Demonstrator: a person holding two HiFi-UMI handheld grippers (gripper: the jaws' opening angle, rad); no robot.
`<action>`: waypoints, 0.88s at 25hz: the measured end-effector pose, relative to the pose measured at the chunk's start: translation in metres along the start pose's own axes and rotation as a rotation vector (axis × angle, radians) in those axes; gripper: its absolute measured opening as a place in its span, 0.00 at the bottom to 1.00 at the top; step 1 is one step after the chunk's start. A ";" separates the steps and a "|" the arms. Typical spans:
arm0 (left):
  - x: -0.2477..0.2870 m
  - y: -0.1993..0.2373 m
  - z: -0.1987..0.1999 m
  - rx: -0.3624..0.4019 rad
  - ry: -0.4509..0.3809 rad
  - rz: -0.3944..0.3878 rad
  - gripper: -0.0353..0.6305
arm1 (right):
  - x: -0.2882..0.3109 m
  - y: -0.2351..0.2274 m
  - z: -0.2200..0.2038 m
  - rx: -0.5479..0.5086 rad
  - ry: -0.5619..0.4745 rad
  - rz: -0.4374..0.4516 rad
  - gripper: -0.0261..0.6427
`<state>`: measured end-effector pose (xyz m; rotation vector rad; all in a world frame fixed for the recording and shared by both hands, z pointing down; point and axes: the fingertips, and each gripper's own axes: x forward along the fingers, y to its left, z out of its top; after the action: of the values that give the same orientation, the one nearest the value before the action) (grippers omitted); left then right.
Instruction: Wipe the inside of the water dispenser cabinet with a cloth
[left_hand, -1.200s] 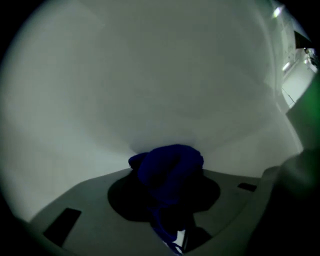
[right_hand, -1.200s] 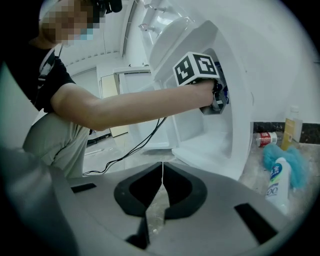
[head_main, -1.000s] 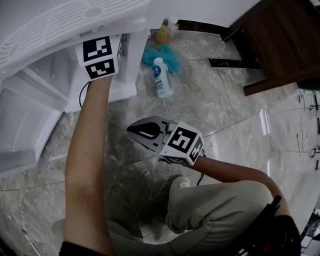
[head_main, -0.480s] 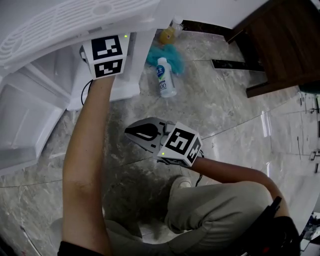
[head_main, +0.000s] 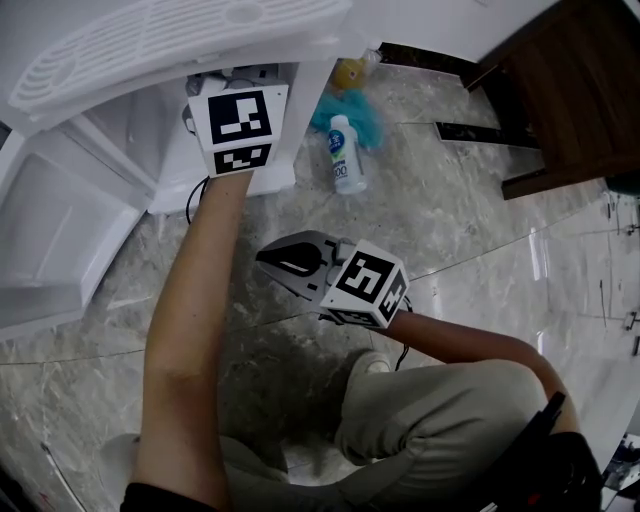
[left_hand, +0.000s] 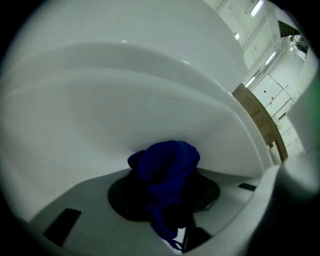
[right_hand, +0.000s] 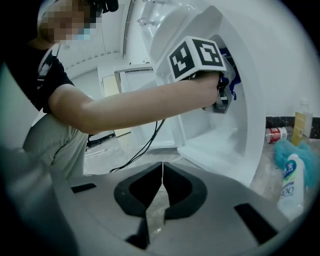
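tips of my left gripper (left_hand: 166, 197) lost under the bunched blue cloth (left_hand: 167, 161) they clamp, cloth against the cabinet wall (left_hand: 125, 100), my right gripper (right_hand: 161, 175) closed, empty

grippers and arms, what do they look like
The left gripper and right gripper each have a grey body, black jaws and a white cube of black square markers. A black cable trails from the left one. The arms are bare below a black short sleeve.
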<state>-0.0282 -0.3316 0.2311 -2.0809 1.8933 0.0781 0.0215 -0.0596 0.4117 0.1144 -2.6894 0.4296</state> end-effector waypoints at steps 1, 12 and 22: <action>0.002 0.001 -0.001 0.001 0.005 -0.001 0.27 | 0.000 0.000 -0.001 0.002 0.003 0.001 0.04; 0.027 0.012 -0.015 0.004 0.105 -0.014 0.27 | -0.011 -0.007 -0.008 0.010 0.018 -0.036 0.04; -0.061 -0.030 -0.002 0.081 0.142 -0.365 0.27 | 0.003 -0.040 0.015 0.015 -0.039 -0.148 0.04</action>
<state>-0.0064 -0.2722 0.2549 -2.3909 1.5274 -0.2322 0.0187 -0.1021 0.4106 0.3263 -2.6934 0.4051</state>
